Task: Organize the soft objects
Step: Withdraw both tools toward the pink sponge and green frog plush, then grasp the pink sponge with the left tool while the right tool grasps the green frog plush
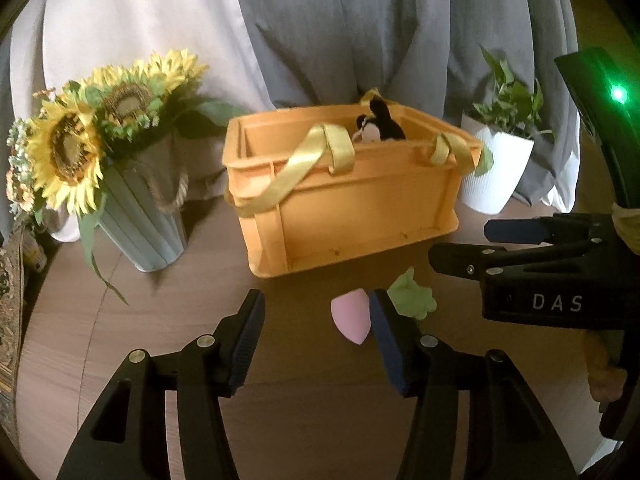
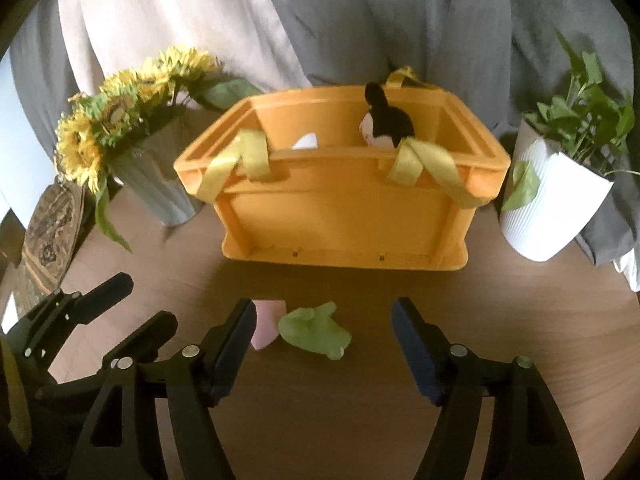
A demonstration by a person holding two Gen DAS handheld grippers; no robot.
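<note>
An orange crate [image 1: 360, 208] [image 2: 340, 216] with yellow ribbon handles [image 1: 304, 168] stands on the wooden table. A black-and-white plush toy [image 1: 380, 124] [image 2: 386, 124] sits inside it, beside a white object [image 2: 306, 142]. A pink teardrop sponge [image 1: 352, 318] [image 2: 266, 326] and a green soft toy [image 1: 412, 294] [image 2: 314, 330] lie on the table in front of the crate. My left gripper [image 1: 318, 308] is open and empty, the sponge just inside its right finger. My right gripper [image 2: 324, 314] is open and empty, with the green toy between its fingers.
A vase of sunflowers [image 1: 88, 148] [image 2: 120, 120] stands left of the crate. A white potted plant [image 1: 496, 156] [image 2: 560, 196] stands to its right. Grey and white curtains [image 1: 320, 20] hang behind. The right gripper shows in the left wrist view [image 1: 540, 264].
</note>
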